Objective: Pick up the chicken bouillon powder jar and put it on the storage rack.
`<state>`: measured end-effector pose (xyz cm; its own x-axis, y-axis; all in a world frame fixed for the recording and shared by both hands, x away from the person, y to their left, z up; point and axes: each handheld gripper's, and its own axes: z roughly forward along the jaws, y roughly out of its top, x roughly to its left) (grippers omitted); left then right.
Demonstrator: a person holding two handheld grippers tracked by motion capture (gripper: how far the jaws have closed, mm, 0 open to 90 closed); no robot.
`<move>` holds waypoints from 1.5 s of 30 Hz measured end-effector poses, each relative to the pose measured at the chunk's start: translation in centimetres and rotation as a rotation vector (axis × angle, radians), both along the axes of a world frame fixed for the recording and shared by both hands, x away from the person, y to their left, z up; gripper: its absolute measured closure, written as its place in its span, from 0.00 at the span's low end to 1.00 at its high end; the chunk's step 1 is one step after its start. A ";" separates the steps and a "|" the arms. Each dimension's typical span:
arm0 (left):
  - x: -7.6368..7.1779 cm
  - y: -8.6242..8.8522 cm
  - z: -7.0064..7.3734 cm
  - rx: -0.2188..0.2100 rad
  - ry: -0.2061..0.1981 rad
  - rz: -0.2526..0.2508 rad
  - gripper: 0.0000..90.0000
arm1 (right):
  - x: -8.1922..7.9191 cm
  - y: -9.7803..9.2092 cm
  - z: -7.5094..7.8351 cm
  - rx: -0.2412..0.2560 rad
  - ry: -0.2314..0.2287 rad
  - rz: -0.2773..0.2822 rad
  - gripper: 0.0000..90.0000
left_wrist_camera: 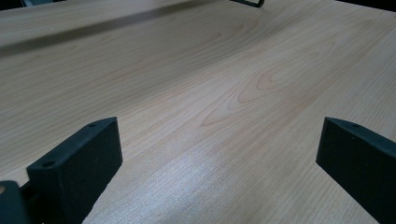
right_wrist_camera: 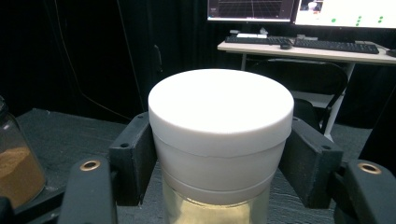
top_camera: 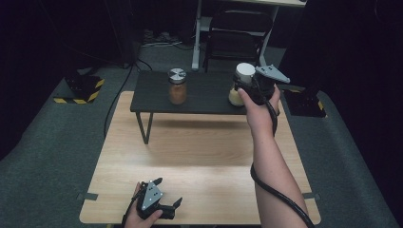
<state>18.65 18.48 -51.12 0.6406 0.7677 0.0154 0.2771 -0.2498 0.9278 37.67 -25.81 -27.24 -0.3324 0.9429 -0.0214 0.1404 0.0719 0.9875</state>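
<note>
A glass jar with a white lid (top_camera: 244,72) stands at the right end of a low black shelf (top_camera: 157,92). My right gripper (top_camera: 244,85) is shut on it. In the right gripper view both jaws press the sides of the white lid (right_wrist_camera: 219,116), and yellowish contents show below. A second jar (top_camera: 177,87), with a metal lid and brown powder, stands mid-shelf; it appears again at the left edge as the brown-powder jar (right_wrist_camera: 16,172). My left gripper (top_camera: 168,191) rests open near the front edge of the wooden table (top_camera: 190,156), with bare wood between its jaws (left_wrist_camera: 219,154).
Behind the shelf are a black folding chair (top_camera: 237,33) and a white desk leg (top_camera: 196,38). A desk with keyboards (right_wrist_camera: 327,44) and monitors stands farther back. Cables (top_camera: 119,90) run over the grey floor, and a block with hazard stripes (top_camera: 83,88) lies at the left.
</note>
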 end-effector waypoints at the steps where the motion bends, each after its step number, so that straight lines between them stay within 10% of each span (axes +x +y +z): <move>1: 0.0 0.0 0.0 -0.001 0.000 0.000 0.01 | 0.0 -0.1 0.1 0.002 0.003 0.002 0.38; 14: 0.0 0.1 -0.1 -0.012 0.004 0.002 0.01 | 0.1 0.0 0.3 0.011 0.017 0.001 0.36; 28: 0.1 0.2 0.0 -0.010 0.008 -0.001 0.01 | 0.3 0.1 0.0 0.034 0.028 0.009 0.00; 45: 0.2 0.1 0.1 -0.005 0.014 -0.005 0.01 | -0.9 -1.7 -0.7 0.047 0.002 0.054 0.00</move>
